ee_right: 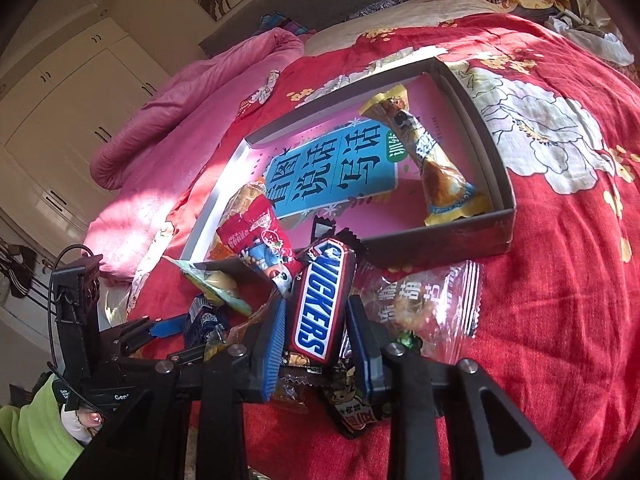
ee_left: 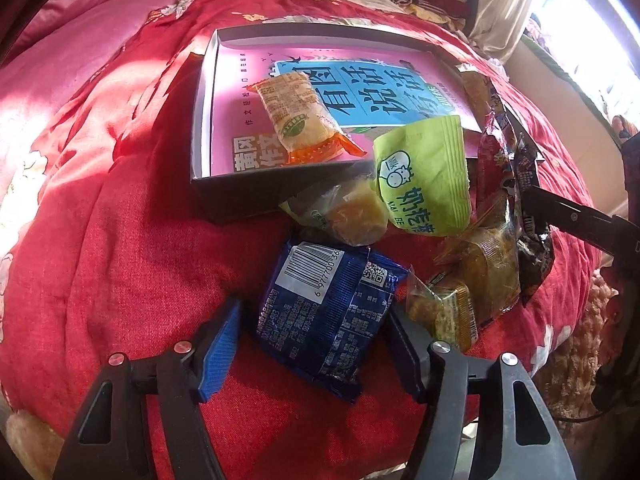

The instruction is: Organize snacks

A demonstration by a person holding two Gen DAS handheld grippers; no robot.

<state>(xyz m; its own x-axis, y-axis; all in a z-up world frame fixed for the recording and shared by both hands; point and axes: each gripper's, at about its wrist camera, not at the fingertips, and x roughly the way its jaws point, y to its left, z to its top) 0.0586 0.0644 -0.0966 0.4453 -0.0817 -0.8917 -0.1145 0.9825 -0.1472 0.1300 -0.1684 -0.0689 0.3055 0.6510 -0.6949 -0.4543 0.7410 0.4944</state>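
A shallow dark box [ee_left: 200,120] [ee_right: 492,184] with a pink and blue book inside lies on the red bedspread. An orange-ended snack [ee_left: 300,116] lies in it, and a gold-wrapped snack [ee_right: 432,160] at its other end. My left gripper [ee_left: 312,336] is open around a blue packet [ee_left: 328,312], jaws on either side and apart from it. My right gripper [ee_right: 316,336] closes on a Snickers bar [ee_right: 320,304], pads touching its sides. A green packet [ee_left: 424,176], a clear-wrapped cake [ee_left: 352,212] and brown snacks [ee_left: 484,272] lie in a pile by the box.
A clear packet with red print [ee_right: 424,304] lies right of the Snickers. A red packet [ee_right: 260,236] leans on the box's near corner. A pink quilt [ee_right: 192,112] is bunched at the far side. White wardrobes [ee_right: 60,100] stand beyond.
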